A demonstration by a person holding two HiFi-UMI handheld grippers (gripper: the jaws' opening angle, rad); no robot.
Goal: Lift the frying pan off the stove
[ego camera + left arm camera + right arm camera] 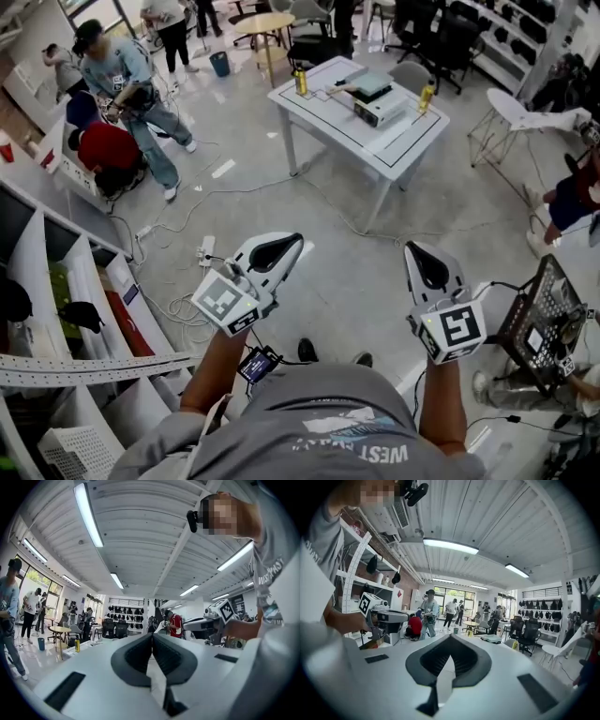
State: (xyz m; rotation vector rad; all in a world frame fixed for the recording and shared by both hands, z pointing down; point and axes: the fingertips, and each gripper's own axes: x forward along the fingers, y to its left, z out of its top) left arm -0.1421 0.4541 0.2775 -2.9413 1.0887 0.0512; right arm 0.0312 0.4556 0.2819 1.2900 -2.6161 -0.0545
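A white table (323, 117) stands across the floor, well beyond both grippers. On it sits a portable stove (380, 105) with a dark flat pan (368, 85) on top, its pale handle pointing left. My left gripper (292, 240) and right gripper (419, 247) are held up side by side over the floor, far short of the table. Both are shut with nothing between the pads. The left gripper view shows its jaws (152, 641) pressed together, aimed across the room. In the right gripper view the jaws (450, 641) are closed too, and the stove (492, 639) is small in the distance.
Two yellow bottles (301, 81) (427, 96) stand on the table. People (127, 80) stand at the left by white shelves (56, 281). Cables and a power strip (205, 251) lie on the floor. A black wire rack (548, 319) is at the right, a white chair (525, 114) beyond it.
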